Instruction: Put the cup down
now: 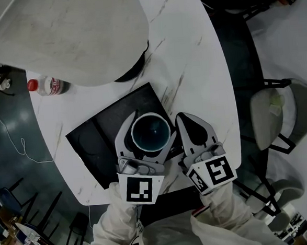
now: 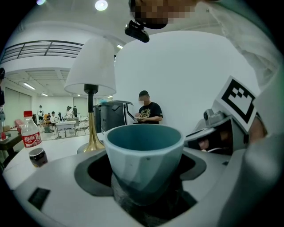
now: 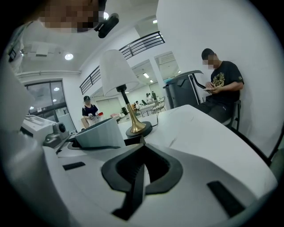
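Cup (image 1: 150, 131), teal faceted ceramic, upright, mouth up, clamped low on body between jaws of left gripper (image 1: 149, 126); low grip likely to hold rim level for set-down. Position: over near part of black square mat (image 1: 100, 141) on white marble-look table (image 1: 190, 48); base contact with mat not discernible. Right gripper (image 1: 188, 126) alongside, jaws together, empty, clear of cup. Beyond: white-shaded brass lamp (image 1: 69, 36), red-capped cola bottle (image 1: 48, 86).

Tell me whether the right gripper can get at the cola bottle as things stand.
Probably not directly: the bottle stands far left, and the left gripper holding the cup sits between it and the right gripper.
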`<control>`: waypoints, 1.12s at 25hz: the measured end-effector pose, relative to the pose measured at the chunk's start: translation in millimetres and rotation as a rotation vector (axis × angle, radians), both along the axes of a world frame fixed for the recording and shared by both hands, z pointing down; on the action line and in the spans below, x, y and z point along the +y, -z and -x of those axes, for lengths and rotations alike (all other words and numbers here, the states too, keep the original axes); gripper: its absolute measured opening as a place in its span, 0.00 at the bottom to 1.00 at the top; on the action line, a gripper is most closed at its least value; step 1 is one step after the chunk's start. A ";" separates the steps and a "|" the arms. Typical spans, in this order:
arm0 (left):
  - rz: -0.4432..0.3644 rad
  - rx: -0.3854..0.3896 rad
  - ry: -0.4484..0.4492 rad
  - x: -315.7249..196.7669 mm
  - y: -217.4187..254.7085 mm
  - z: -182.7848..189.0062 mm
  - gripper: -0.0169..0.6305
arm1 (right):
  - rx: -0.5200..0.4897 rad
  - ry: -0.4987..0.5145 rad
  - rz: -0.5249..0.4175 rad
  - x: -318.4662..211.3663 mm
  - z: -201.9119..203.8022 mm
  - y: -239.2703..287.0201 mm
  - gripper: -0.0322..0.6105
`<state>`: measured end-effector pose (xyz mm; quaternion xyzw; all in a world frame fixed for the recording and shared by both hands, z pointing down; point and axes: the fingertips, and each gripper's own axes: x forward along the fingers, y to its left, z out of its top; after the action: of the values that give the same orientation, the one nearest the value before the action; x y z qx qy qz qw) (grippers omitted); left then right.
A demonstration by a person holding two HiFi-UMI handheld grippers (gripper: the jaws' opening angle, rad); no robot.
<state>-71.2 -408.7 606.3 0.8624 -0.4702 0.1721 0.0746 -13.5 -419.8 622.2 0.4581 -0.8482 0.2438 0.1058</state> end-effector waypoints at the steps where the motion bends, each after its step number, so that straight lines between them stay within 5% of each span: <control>1: 0.002 -0.001 -0.004 0.5 -0.4 -0.6 0.65 | 0.000 -0.004 0.003 0.0 -1.2 -0.7 0.06; 28: 0.088 0.016 0.019 7.6 -13.2 3.0 0.65 | -0.014 -0.054 0.011 10.9 -13.2 -0.5 0.06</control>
<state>-74.2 -401.2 619.5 0.8551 -0.4697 0.1849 0.1179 -0.3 -408.9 622.7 0.4787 -0.8348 0.2545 0.0957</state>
